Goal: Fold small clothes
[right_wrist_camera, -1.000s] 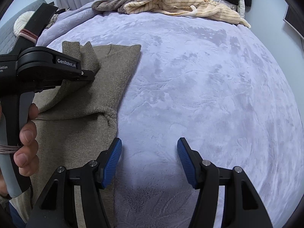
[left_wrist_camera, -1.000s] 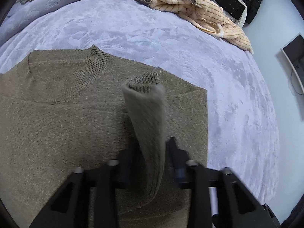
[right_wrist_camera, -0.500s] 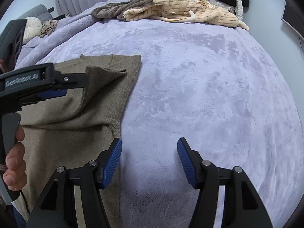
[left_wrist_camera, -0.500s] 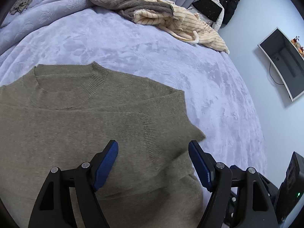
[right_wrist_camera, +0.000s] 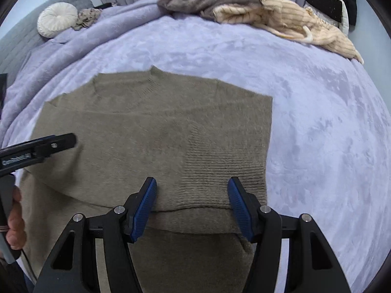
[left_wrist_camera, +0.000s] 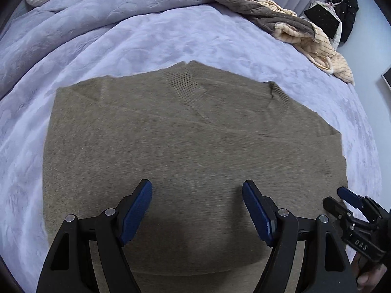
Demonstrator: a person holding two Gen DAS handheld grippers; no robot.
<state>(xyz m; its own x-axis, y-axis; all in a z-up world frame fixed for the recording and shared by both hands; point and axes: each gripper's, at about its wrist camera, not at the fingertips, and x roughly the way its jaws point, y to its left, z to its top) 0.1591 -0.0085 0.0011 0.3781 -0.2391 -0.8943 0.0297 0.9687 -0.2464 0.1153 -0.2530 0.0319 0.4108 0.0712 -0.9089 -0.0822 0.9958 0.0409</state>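
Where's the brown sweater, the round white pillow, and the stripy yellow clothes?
brown sweater point(right_wrist_camera: 151, 131): right wrist view, middle of its body.
round white pillow point(right_wrist_camera: 57, 22): right wrist view, its centre.
stripy yellow clothes point(right_wrist_camera: 281, 14): right wrist view, ribbed top fold.

Illumination is soft, diffuse and even — no glare. Soft shadows fall on the sweater point(left_wrist_camera: 190, 141) beneath both grippers. Strong fisheye curvature and dark vignetting at edges — slight motion blur.
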